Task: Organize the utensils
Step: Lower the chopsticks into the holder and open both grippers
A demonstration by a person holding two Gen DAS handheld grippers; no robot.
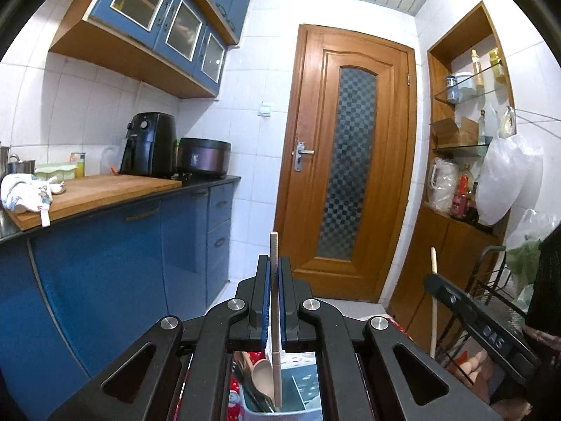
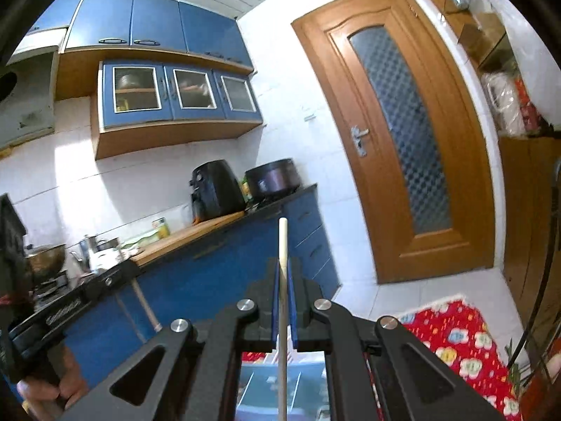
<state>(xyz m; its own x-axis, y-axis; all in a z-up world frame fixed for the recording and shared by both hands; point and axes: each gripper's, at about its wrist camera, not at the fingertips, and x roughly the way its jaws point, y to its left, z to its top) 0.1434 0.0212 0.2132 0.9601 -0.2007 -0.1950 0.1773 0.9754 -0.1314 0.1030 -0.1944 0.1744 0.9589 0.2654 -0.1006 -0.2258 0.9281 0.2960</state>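
Observation:
My left gripper (image 1: 275, 263) is shut on a thin wooden utensil handle (image 1: 274, 245) that stands upright between its blue pads. Its lower end reaches down into a pale utensil organizer (image 1: 301, 389) below, beside a wooden spoon (image 1: 263, 373). My right gripper (image 2: 283, 263) is shut on a pale wooden stick handle (image 2: 282, 235), also upright, above the same organizer (image 2: 301, 382). The right gripper shows in the left wrist view (image 1: 484, 326) with its stick (image 1: 434, 263). The left gripper shows in the right wrist view (image 2: 70, 307) with its handle (image 2: 145, 307).
A blue kitchen counter (image 1: 115, 207) with a wooden board, air fryer (image 1: 149, 144) and cooker (image 1: 203, 158) runs along the left. A wooden door (image 1: 347, 161) stands ahead. A shelf niche (image 1: 463, 133) is at right. A red patterned cloth (image 2: 452, 336) lies under the organizer.

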